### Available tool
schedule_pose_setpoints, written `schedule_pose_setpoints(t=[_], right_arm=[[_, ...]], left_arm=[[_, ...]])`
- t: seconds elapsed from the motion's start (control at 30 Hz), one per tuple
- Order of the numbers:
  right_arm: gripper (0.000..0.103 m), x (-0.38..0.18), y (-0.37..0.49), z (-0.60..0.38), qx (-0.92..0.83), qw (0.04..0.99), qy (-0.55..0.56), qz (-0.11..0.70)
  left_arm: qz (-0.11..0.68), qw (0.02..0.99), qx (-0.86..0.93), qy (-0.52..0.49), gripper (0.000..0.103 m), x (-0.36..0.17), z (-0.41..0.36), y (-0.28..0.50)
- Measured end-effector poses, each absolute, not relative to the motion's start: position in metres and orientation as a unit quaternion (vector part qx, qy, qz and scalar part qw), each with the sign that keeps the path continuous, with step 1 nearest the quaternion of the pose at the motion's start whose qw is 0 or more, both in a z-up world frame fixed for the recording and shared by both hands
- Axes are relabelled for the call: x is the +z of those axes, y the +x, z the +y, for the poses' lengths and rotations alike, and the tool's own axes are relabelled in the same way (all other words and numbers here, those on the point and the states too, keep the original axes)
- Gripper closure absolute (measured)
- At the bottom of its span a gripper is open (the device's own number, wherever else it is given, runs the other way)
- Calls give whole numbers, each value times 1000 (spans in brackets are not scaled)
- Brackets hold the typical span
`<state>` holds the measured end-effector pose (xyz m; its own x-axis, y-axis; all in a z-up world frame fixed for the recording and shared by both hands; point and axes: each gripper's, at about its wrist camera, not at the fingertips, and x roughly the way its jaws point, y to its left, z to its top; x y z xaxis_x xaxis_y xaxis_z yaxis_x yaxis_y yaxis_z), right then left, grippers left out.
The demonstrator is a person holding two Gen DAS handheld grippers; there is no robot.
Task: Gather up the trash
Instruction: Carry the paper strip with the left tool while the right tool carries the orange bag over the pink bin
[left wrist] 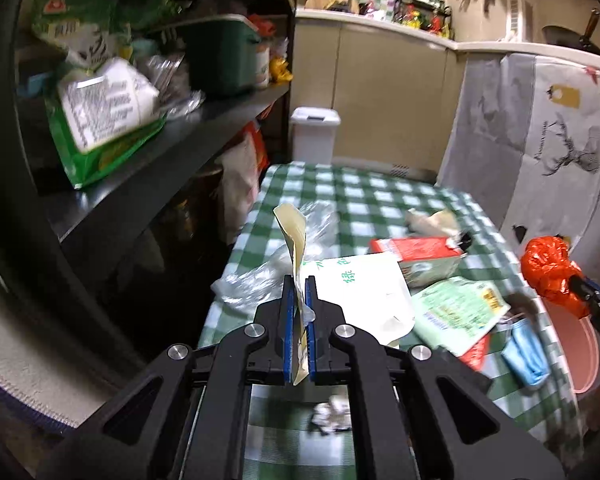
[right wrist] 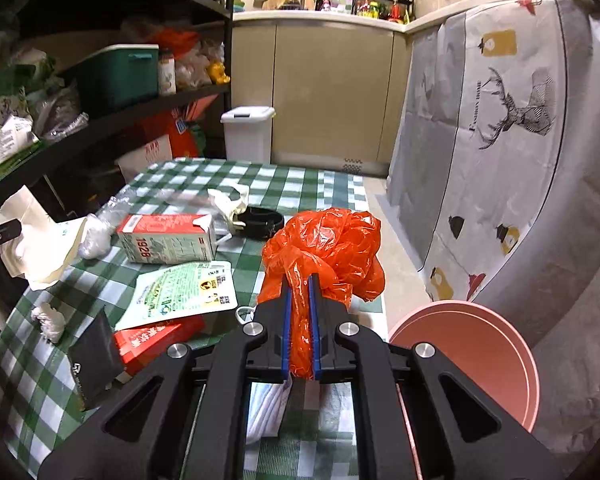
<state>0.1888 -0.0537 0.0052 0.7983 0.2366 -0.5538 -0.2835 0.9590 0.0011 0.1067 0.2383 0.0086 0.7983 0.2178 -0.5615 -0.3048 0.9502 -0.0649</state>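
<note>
Glossy crinkled plastic bag (right wrist: 324, 252); checked tablecloth (right wrist: 300, 184)

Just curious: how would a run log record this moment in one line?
left gripper: shut on paper wrapper | right gripper: shut on orange bag | pink bin: nearby

"1928" stands on the red-topped carton (right wrist: 168, 238).

The table (right wrist: 300, 184) stands before the counter cabinets (right wrist: 332, 92), shelving (right wrist: 100, 128) along its left, a covered appliance (right wrist: 520, 160) to its right. A lidded bin (right wrist: 247, 134) sits behind the table. A carton (right wrist: 166, 238) lies mid-table, a pouch (right wrist: 184, 294) in front of it. A basin (right wrist: 472, 344) sits off the table's right edge.
</note>
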Motion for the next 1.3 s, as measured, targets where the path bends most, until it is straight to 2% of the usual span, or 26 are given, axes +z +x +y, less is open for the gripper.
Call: schedule_pose_setpoints(t=[0.63,1.0,1.3], right_arm=[[95,50,153,-98,136,961,-14,241],[95,103,142,-153,127,970,-44,204],[95,86,147,-199,86,973,-27,214]], left_arm=[[252,962,76,-66,98,47,162,104],[240,968,31,-71,98,69,111,111],[249,966,-12,-64,98,69,61,123]])
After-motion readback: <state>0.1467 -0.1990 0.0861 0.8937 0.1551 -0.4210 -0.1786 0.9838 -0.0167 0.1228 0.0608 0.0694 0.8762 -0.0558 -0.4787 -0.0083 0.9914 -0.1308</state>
